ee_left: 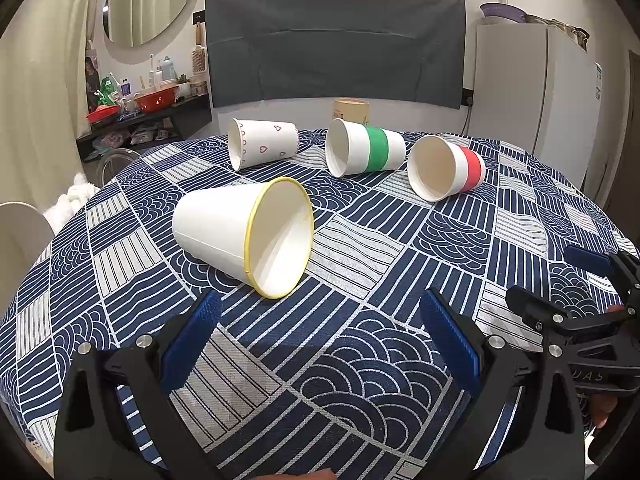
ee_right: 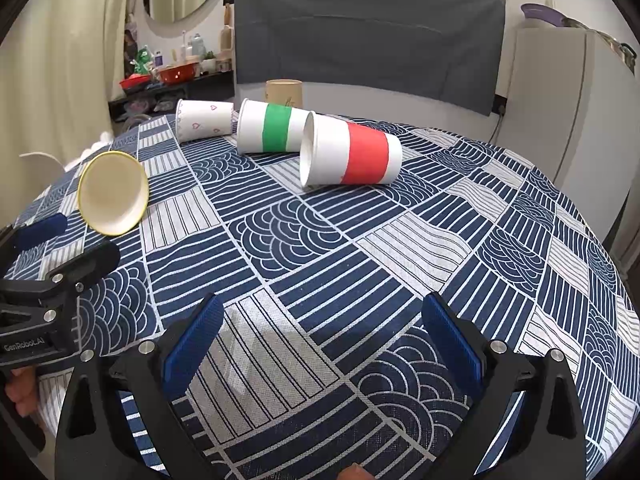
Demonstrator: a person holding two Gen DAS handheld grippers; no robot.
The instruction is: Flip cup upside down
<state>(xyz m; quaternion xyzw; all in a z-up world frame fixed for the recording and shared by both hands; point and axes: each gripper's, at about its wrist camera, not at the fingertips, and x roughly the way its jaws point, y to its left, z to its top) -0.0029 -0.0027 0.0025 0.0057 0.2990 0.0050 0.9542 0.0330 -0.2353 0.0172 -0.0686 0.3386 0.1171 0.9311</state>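
Observation:
Several paper cups lie on their sides on the blue patterned tablecloth [ee_left: 360, 360]. A white cup with a yellow rim [ee_left: 244, 236] lies nearest, just beyond my left gripper [ee_left: 320, 308], which is open and empty. Farther back lie a heart-print cup [ee_left: 262, 143], a green-banded cup [ee_left: 364, 147] and a red-banded cup [ee_left: 446, 168]. My right gripper [ee_right: 320, 312] is open and empty, well short of the red-banded cup [ee_right: 350, 154]. The right wrist view also shows the yellow-rimmed cup [ee_right: 113, 193], green-banded cup [ee_right: 274, 127] and heart-print cup [ee_right: 204, 120].
A tan cardboard cup [ee_left: 351, 111] stands upright at the table's far edge. The right gripper [ee_left: 592, 308] shows at the right of the left wrist view; the left gripper [ee_right: 48, 248] at the left of the right wrist view. A fridge [ee_left: 532, 92] stands back right.

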